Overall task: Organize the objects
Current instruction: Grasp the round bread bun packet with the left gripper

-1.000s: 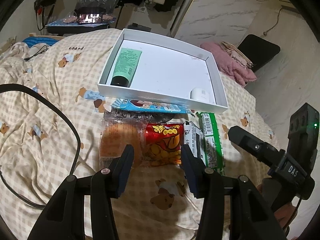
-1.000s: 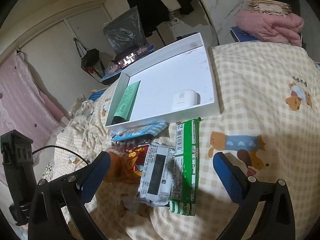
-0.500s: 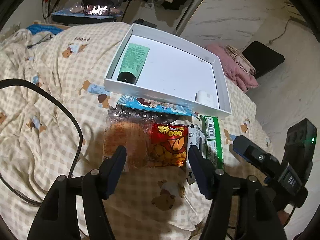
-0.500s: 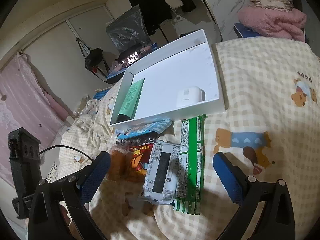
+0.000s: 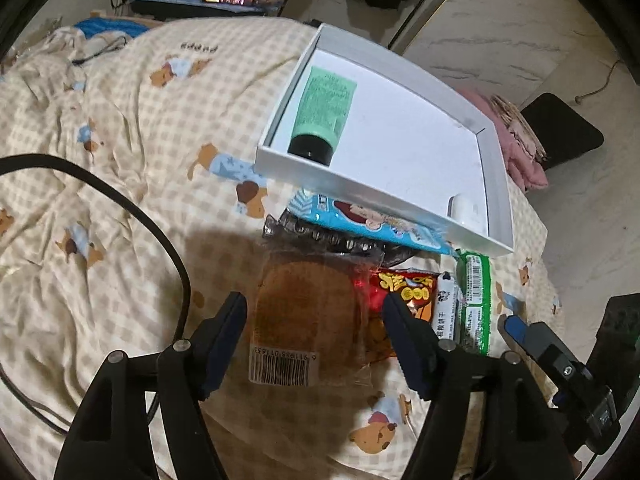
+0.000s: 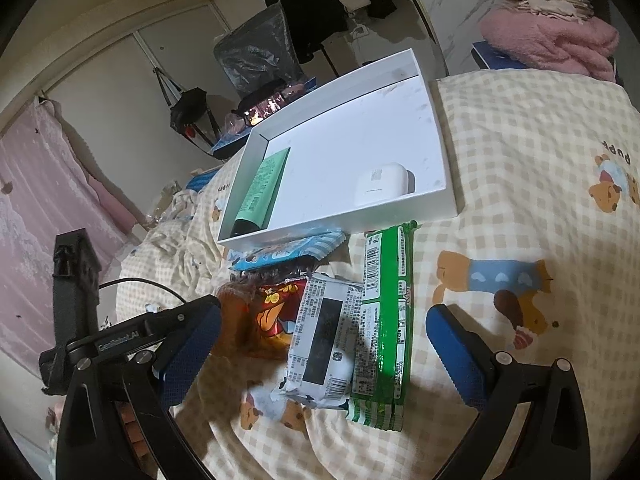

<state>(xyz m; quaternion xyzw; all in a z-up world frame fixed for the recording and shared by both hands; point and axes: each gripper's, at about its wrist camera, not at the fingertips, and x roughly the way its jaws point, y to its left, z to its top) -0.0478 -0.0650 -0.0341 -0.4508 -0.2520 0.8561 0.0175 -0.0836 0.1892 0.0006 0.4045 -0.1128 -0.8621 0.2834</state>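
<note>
I am seeing the sorting as only partly done: the green tube and the white case are lying in the white box, beyond both sets of jaws, while the snacks are waiting on the bed. My left gripper is standing wide, jaws straddling the bread packet, contact unclear. My right gripper is gaping wide too, holding nothing, the grey packet and green packet lying between its jaws.
</note>
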